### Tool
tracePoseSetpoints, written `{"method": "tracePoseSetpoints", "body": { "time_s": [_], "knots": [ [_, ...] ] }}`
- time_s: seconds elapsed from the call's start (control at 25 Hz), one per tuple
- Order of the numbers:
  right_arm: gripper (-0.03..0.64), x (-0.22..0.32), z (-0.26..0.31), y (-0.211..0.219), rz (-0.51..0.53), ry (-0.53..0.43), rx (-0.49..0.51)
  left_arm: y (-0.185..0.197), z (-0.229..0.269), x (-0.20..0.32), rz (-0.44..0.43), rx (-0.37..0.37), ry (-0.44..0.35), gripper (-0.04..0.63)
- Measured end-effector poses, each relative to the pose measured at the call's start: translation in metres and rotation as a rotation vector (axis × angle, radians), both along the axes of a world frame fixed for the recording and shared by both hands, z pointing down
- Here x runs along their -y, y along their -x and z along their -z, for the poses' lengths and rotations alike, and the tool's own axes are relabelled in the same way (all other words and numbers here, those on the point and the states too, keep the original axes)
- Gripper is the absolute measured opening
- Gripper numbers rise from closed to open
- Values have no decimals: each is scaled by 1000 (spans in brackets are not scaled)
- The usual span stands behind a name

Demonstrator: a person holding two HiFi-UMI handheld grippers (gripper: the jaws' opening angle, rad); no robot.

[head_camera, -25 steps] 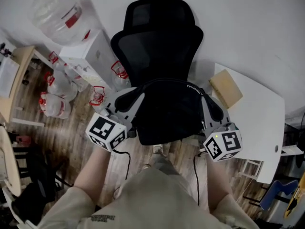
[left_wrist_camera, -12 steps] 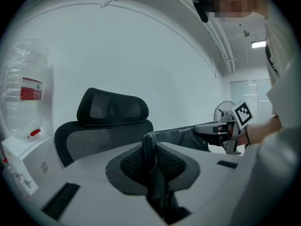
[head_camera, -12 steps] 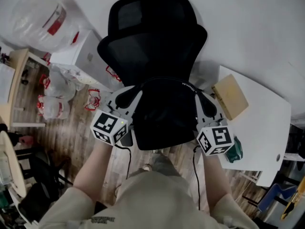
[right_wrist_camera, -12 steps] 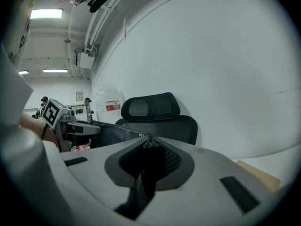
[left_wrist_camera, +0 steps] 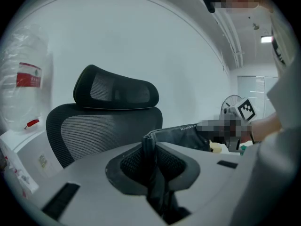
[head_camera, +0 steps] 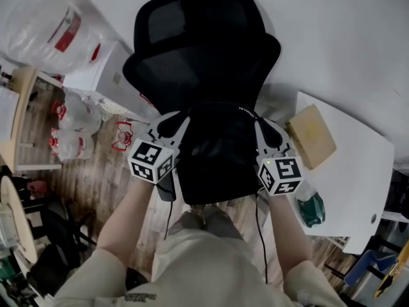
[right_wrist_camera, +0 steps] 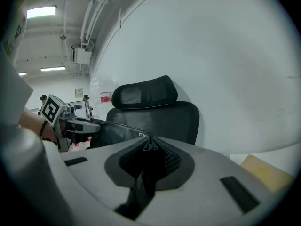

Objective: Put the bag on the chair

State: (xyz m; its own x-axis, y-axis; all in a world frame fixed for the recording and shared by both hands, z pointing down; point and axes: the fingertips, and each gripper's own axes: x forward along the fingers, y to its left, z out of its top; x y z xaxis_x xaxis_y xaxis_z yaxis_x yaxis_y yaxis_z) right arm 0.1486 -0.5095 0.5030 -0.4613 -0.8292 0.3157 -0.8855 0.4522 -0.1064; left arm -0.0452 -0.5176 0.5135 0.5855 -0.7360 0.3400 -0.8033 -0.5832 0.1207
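My left gripper (left_wrist_camera: 150,149) has its jaws pinched on a fold of the black bag (head_camera: 217,149). The cloth bunches up between them in a narrow ridge. My right gripper (right_wrist_camera: 148,149) has its jaws pinched the same way on the bag's other end, where the fabric gathers to a small peak. The bag spans between my two grippers with its top edge pulled fairly taut. It is soft and dark all over, with a short line of white lettering along that edge. From the head view it lies over the seat of the chair (head_camera: 201,62), just near of the black mesh back, and hides the seat. I cannot tell whether it touches the seat. The headrest (head_camera: 192,15) rises on the far side. To the right is a white surface (head_camera: 348,165) with a tan box (head_camera: 311,136) and a green bottle (head_camera: 311,208). Far left stands a clear water jug (head_camera: 45,27).
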Motion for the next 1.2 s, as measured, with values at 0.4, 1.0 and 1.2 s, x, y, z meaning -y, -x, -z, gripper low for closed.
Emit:
{"method": "tracePoseSetpoints", "body": {
  "time_s": [0.4, 1.0, 1.2],
  "knots": [
    [44, 21, -69, 0, -30, 94, 2, -1, -62, 20, -20, 37, 57, 72],
    [44, 34, -170, 22, -115, 160, 3, 19, -184, 53, -60, 43, 167, 72],
    [44, 33, -209, 25, -146, 176, -18, 22, -227, 56, -82, 59, 230, 72]
  ]
}}
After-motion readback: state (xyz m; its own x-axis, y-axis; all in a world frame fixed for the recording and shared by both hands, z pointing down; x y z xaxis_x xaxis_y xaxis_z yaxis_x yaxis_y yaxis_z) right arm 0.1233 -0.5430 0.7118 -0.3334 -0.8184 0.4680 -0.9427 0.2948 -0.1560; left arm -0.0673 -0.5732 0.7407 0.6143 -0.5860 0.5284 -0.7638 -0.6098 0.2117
